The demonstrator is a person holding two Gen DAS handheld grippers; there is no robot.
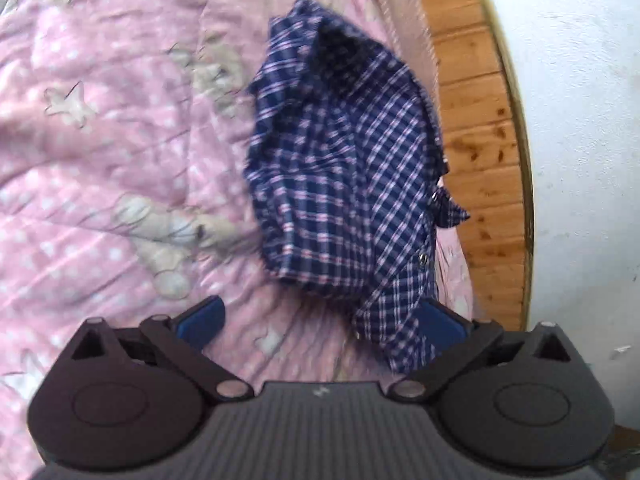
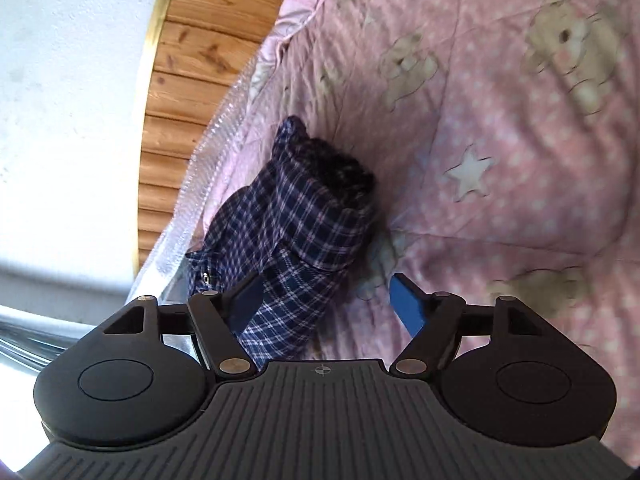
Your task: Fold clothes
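Note:
A navy plaid shirt with pink and white lines [image 1: 340,172] lies bunched in a heap on a pink quilt [image 1: 100,160], near the bed's edge. It also shows in the right wrist view [image 2: 296,216], partly rolled, with a snap button showing. My left gripper [image 1: 320,324] is open just in front of the shirt's near end; its right finger [image 1: 440,320] lies beside the cloth. My right gripper [image 2: 328,300] is open, with the shirt's near end by its left finger [image 2: 248,300]. Neither grips anything.
The quilt [image 2: 500,140] has bear and star prints. A wooden plank panel [image 1: 476,128] runs along the bed's edge, with a white wall [image 1: 580,120] behind it. Both also show in the right wrist view: panel [image 2: 192,60], wall [image 2: 68,80].

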